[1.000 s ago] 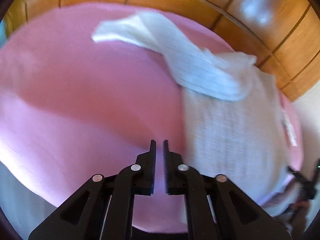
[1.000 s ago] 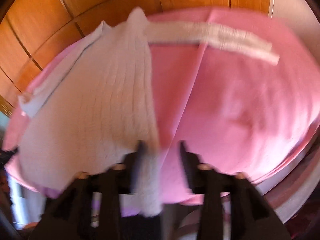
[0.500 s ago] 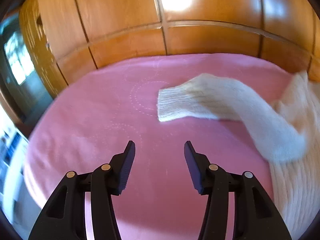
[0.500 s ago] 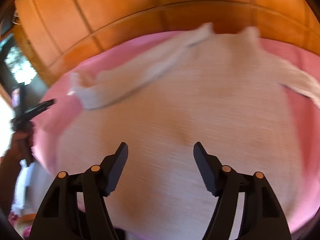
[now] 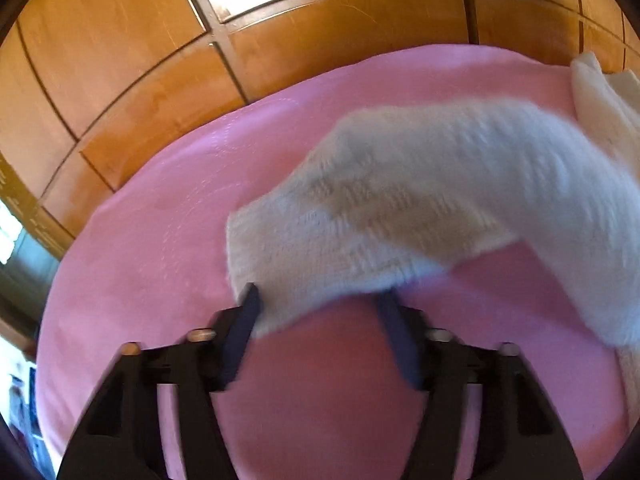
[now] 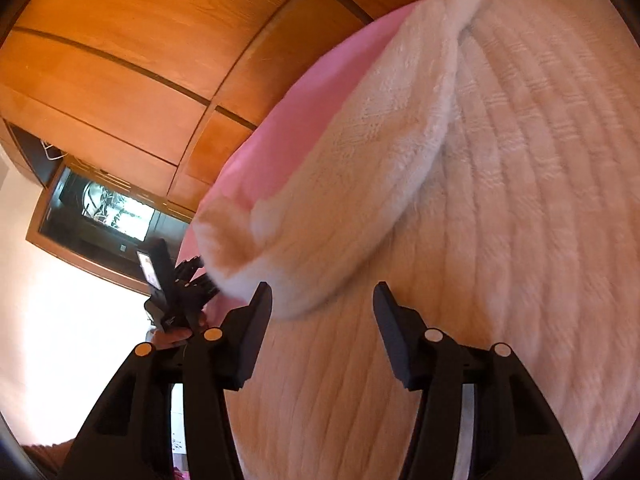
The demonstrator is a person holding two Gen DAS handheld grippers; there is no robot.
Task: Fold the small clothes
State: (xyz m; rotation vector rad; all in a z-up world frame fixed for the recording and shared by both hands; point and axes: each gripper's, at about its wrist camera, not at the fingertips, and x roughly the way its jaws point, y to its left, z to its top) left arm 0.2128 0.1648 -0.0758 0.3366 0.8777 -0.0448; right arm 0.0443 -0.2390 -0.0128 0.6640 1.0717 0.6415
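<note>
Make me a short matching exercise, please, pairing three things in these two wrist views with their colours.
Things:
1. sweater sleeve
2. bed cover
3. wardrobe panels

Colours:
A. orange-brown wood
B. cream white
C. pink

Pairs: 1-B, 2-C, 3-A

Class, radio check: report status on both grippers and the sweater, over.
Left gripper closing around the cuff of the cream knitted sweater's sleeve. Right gripper closing, empty, above the sweater body. Pink sheet unobstructed.
</note>
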